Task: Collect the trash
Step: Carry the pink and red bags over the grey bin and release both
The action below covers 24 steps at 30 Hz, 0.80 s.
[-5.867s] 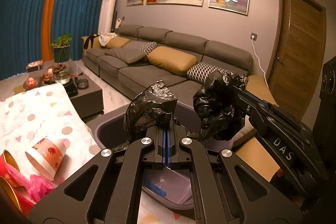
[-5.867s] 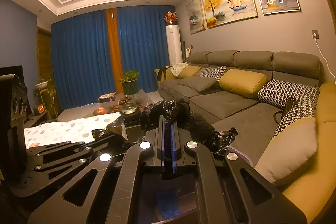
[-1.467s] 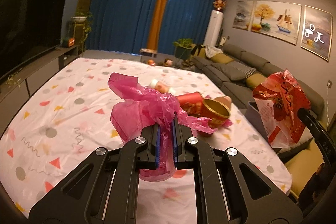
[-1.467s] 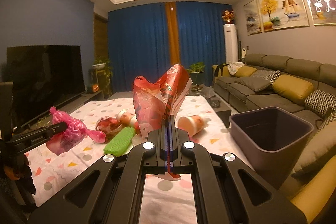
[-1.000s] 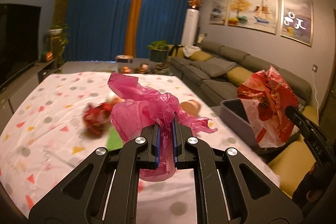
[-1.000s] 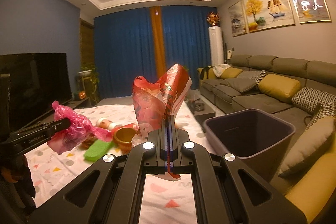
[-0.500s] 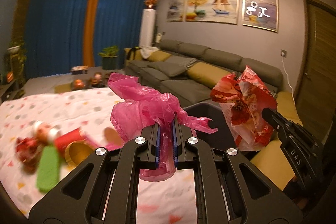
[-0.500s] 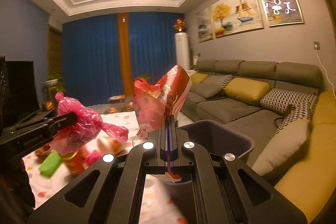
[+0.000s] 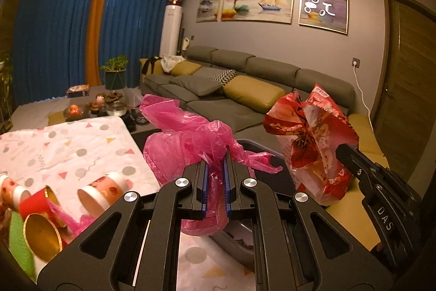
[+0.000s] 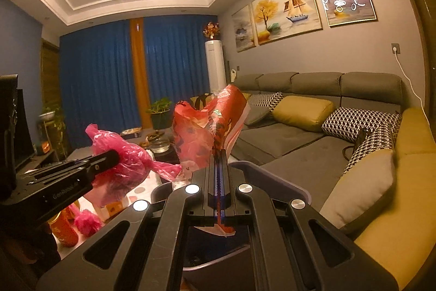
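Right, both loads are up over the bin so they can drop straight in. My left gripper is pinched on the pink bag, my right gripper is clamped tight on the red wrapper. Cups wait on the cloth at near left. "DAS" shows on one finger; the wrapper's print I can't read.

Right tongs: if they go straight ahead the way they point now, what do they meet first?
Probably nothing near: the right tongs, shut on the red wrapper, point over the bin toward the sofa. Depth is unclear.
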Each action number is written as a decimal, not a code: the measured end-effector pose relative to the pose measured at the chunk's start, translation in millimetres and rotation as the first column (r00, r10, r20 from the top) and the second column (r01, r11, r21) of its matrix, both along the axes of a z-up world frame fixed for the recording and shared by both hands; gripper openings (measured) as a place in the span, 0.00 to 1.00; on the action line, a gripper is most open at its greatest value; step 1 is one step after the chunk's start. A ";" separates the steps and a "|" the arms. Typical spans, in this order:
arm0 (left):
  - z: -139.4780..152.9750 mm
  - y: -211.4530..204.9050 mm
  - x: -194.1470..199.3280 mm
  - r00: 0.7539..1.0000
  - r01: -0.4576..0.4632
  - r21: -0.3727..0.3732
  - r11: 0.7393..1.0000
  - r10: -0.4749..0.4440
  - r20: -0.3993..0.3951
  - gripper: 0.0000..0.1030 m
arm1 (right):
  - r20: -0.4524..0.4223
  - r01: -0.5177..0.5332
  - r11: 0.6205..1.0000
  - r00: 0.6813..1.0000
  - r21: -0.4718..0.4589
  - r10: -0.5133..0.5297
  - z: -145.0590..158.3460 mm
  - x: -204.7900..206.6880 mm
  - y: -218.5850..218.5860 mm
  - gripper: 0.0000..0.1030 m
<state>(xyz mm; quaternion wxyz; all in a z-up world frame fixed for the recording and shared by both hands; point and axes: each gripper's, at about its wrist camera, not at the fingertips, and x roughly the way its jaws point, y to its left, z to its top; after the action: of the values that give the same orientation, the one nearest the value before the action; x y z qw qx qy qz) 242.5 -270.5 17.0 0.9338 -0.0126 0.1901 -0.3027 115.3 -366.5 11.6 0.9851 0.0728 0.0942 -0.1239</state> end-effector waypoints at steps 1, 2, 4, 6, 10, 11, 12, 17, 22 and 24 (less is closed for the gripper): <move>-1.5 -1.5 2.2 1.000 0.003 0.001 1.000 -0.003 -0.001 0.08 | -0.002 0.002 1.000 1.000 -0.001 -0.002 -0.9 1.7 0.6 0.02; -2.4 -3.5 2.9 1.000 0.005 0.002 1.000 -0.005 -0.002 0.08 | -0.003 0.004 1.000 1.000 -0.001 -0.004 -0.8 2.4 -1.0 0.02; -3.4 -5.1 6.7 1.000 0.010 0.003 1.000 -0.010 -0.003 0.08 | -0.006 0.005 1.000 1.000 0.003 -0.005 -0.5 3.9 1.3 0.02; -6.2 -8.3 9.2 1.000 0.014 0.005 1.000 -0.014 -0.007 0.08 | -0.011 0.007 1.000 1.000 0.004 -0.007 -1.8 6.2 0.4 0.02; -11.4 -10.3 15.6 1.000 0.019 0.005 1.000 -0.019 -0.018 0.08 | -0.021 0.009 1.000 1.000 0.003 -0.009 -3.3 10.6 -1.5 0.02; -13.7 -10.8 17.6 1.000 0.021 0.003 1.000 -0.021 -0.023 0.08 | -0.022 0.009 1.000 1.000 0.004 -0.009 -2.4 9.8 0.1 0.02; -11.3 -12.2 18.7 0.999 0.023 0.003 1.000 -0.023 -0.028 0.08 | -0.024 0.010 1.000 1.000 0.004 -0.010 -2.4 11.0 -0.4 0.02; -12.7 -16.1 25.0 0.999 0.037 0.006 0.999 -0.037 -0.039 0.08 | -0.030 0.011 1.000 0.999 0.007 -0.011 -0.8 15.8 1.6 0.02; -16.3 -21.3 30.1 0.998 0.053 0.004 0.999 -0.053 -0.043 0.08 | -0.037 0.012 1.000 0.999 0.008 -0.011 -2.9 19.0 0.4 0.02; -17.3 -22.4 31.2 0.998 0.054 0.007 0.999 -0.053 -0.044 0.08 | -0.039 0.012 1.000 0.999 0.010 -0.012 -2.1 20.1 -0.2 0.02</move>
<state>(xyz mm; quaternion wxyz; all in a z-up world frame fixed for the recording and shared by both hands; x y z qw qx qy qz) 273.8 -292.8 -0.2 0.9211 -0.0101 0.2118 -0.3266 135.4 -366.7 9.5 0.9820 0.0760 0.1137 -0.1306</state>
